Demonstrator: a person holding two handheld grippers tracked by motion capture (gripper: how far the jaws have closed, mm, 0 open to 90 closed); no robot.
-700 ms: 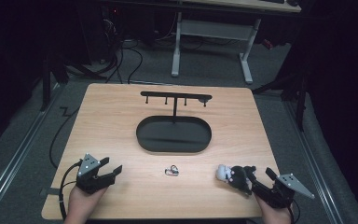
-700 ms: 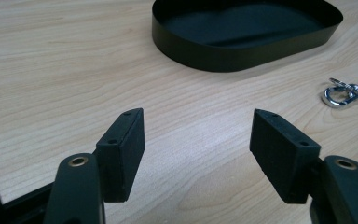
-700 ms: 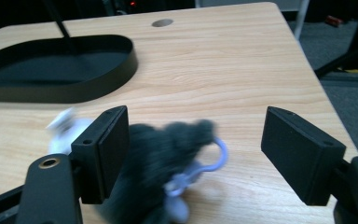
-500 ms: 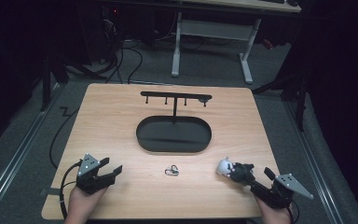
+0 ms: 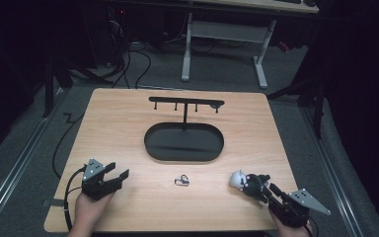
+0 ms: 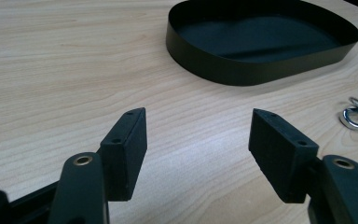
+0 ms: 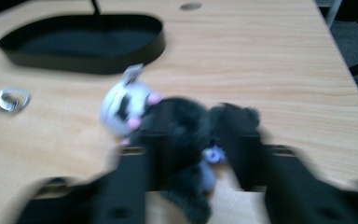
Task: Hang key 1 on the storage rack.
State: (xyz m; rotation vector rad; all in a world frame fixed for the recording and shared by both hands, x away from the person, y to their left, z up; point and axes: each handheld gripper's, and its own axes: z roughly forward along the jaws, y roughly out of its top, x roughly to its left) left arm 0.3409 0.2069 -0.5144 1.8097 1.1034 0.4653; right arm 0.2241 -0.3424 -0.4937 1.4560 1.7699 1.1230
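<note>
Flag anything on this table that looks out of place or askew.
Nothing looks damaged or spilled. The small metal clasp lies loose on the wood in front of the black tray. The right gripper is shut on the plush toy, near the table's front right.

The oval tray [image 5: 183, 142] sits at the middle of the table [image 5: 118, 113] and serves as the landmark. A post rises from the tray's far part, carrying a crossbar with hooks [image 5: 186, 103] that runs left to right behind and above the tray. Nearer the person than the tray, just before its front rim and about centred on it, lies a small metal clip [image 5: 181, 180]. Before the tray and to its right lies a plush toy [image 5: 244, 180], between the jaws of the right gripper [image 5: 262, 189]. Before the tray and well to its left, the left gripper [image 5: 116, 178] is over bare table.
</note>
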